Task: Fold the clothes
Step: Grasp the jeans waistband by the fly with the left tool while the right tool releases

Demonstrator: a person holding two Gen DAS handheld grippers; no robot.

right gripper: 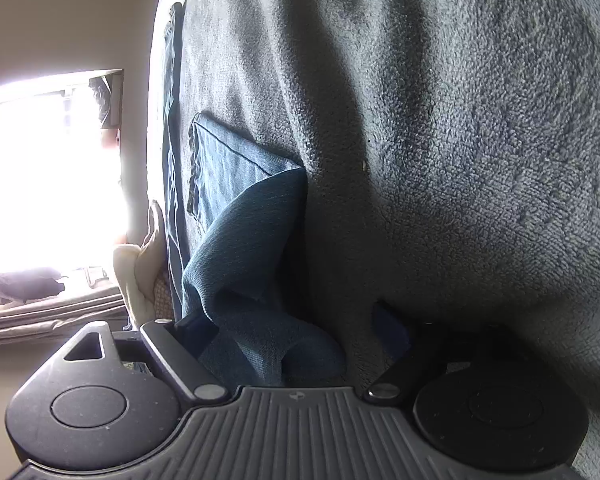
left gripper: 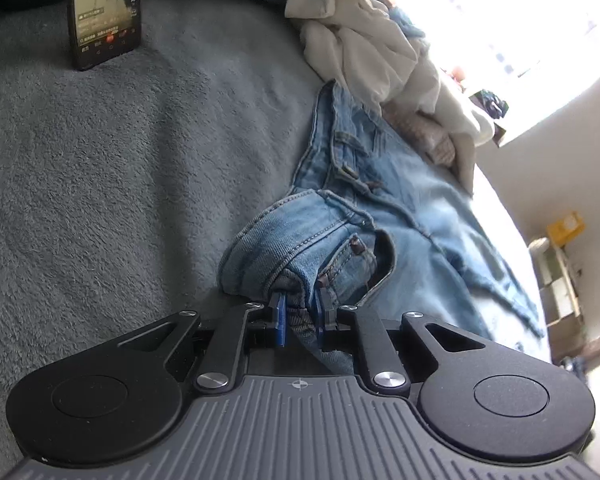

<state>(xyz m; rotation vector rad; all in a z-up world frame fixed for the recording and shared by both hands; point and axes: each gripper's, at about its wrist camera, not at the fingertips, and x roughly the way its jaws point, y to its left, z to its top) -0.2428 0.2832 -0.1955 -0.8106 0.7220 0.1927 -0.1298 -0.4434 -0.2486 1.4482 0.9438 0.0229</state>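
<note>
A pair of light blue jeans [left gripper: 384, 200] lies spread on a grey fleece blanket [left gripper: 120, 160]. My left gripper [left gripper: 300, 316] is shut on the jeans' waistband, which is bunched and lifted between the blue fingertips [left gripper: 279, 314]. In the right wrist view a jeans leg [right gripper: 240, 220] with its hem runs away from me over the blanket [right gripper: 460, 140]. My right gripper [right gripper: 296, 344] has denim folded between its widely spaced fingers; the fingertips are buried in cloth, so its state is unclear.
A smartphone [left gripper: 106, 8] with a lit screen stands propped on the blanket at the far left. A crumpled white garment [left gripper: 372, 48] lies beyond the jeans. A bright window [right gripper: 48, 168] and shelves [left gripper: 560, 272] stand past the bed's edge.
</note>
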